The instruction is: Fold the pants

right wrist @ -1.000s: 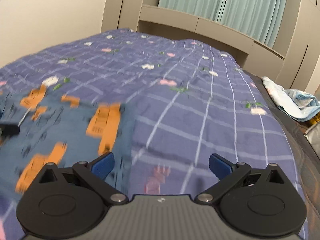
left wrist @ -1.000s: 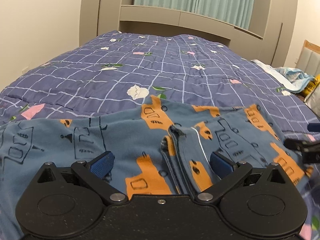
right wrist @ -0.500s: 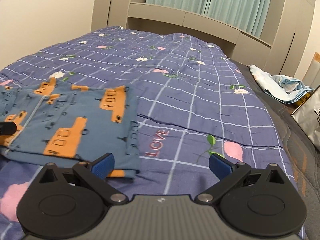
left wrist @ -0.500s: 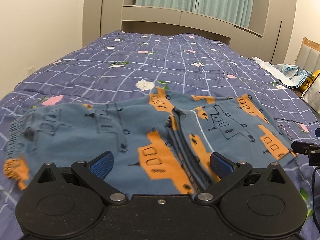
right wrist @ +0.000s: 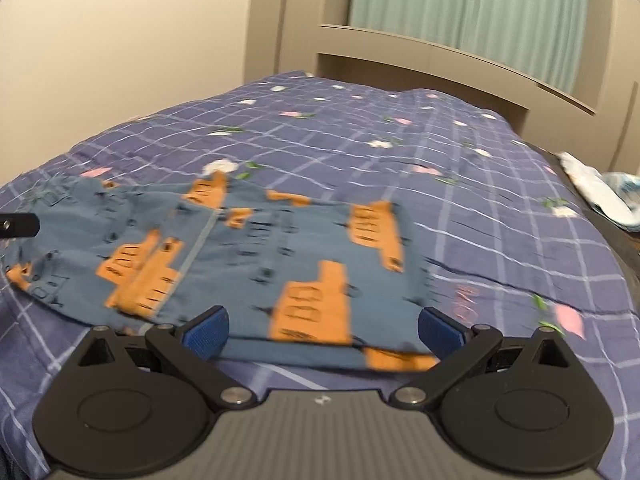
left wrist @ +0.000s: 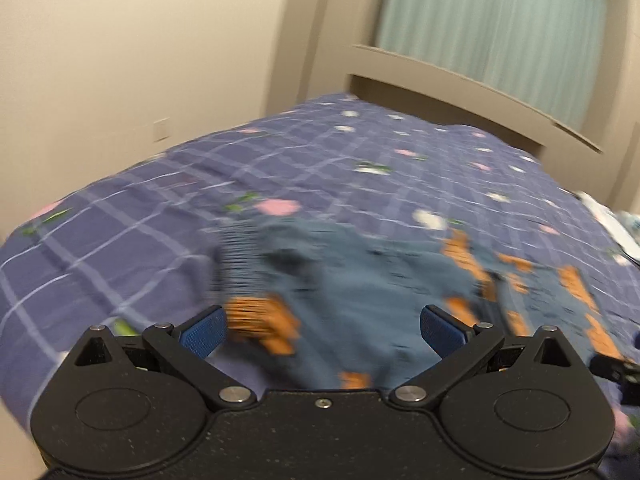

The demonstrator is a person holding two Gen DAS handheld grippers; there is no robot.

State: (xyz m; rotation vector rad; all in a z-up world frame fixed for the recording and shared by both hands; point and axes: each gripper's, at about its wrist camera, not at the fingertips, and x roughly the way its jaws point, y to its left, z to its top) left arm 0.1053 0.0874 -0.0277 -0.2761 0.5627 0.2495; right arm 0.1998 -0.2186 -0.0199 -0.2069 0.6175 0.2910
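Observation:
The pants are blue with orange truck prints and lie folded on the purple checked bedspread. In the left wrist view the pants are blurred, with the ribbed waistband at their left end. My left gripper is open above the near left part of the pants, nothing between its blue pads. My right gripper is open too, just in front of the near right edge of the pants. A black tip of the other gripper shows at the edge of each view.
The bed's beige headboard and teal curtains stand at the far end. A white and light-blue cloth lies past the bed's right edge. A beige wall runs along the left.
Both grippers swung to the left and stayed open. The left now faces the waistband end of the pants; the right now has the pants straight ahead instead of off to its left.

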